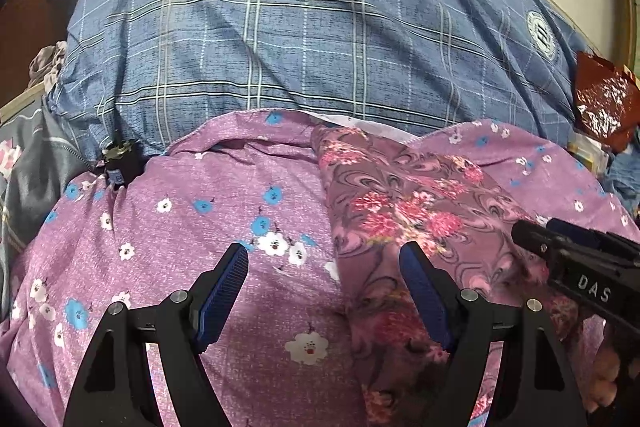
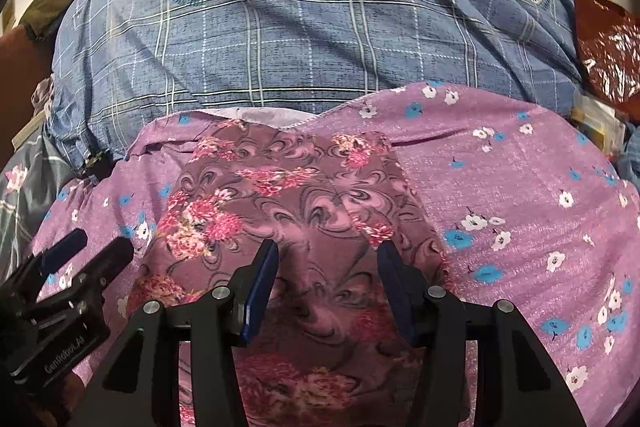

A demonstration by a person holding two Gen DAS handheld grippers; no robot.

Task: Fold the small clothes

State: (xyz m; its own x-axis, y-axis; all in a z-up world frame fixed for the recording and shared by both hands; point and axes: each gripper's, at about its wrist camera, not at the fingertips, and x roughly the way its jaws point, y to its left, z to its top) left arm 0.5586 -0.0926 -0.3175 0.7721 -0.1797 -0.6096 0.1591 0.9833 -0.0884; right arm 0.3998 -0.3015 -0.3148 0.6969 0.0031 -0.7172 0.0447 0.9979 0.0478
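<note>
A small mauve garment with pink flowers and swirls (image 2: pixel 288 203) lies spread on a purple sheet with blue and white flowers (image 1: pixel 192 227). It also shows in the left wrist view (image 1: pixel 404 203). My left gripper (image 1: pixel 324 259) is open and empty, just above the garment's left edge and the sheet. My right gripper (image 2: pixel 326 259) is open and empty, low over the garment's near middle. In the right wrist view the left gripper (image 2: pixel 88 247) shows at the left; in the left wrist view the right gripper (image 1: pixel 540 235) shows at the right.
A bulky blue plaid quilt (image 1: pixel 304 39) with round badges rises behind the purple sheet (image 2: pixel 520 187). A red shiny bag (image 2: pixel 604 47) lies at the far right. Brown and grey clothes (image 1: pixel 44 63) are piled at the far left. A dark clip (image 1: pixel 118 163) sits at the sheet's left edge.
</note>
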